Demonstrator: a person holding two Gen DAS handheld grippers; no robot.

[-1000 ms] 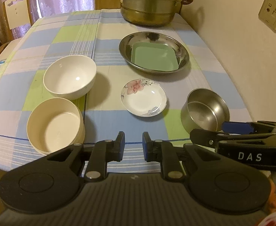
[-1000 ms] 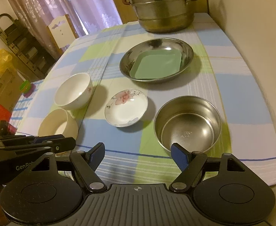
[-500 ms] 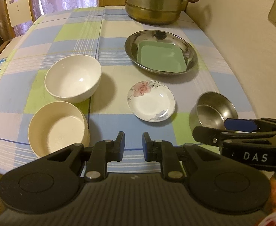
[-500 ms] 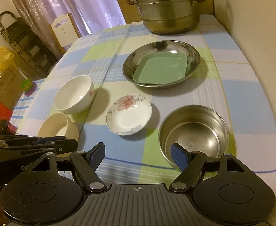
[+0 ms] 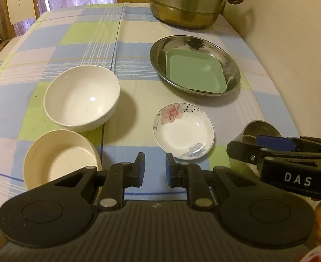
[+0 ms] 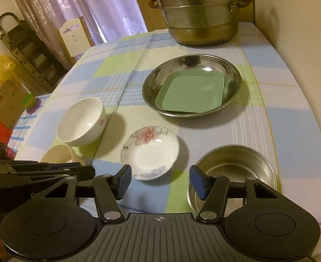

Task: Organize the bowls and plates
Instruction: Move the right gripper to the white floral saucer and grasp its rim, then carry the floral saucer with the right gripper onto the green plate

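Right gripper [image 6: 159, 182] jaws have just been closing, half open now, straddling the near rim of the steel bowl [image 6: 232, 170], not gripping. Left gripper [image 5: 155, 167] sitting nearly shut, empty. Bowl's probably light, stiff, slick: pinching the rim wall is safest. Floral saucer [image 6: 149, 151] sitting beyond, fragile.

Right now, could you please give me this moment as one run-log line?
left gripper: narrow gap, empty | right gripper: open, closing, empty, near steel bowl | floral saucer: untouched
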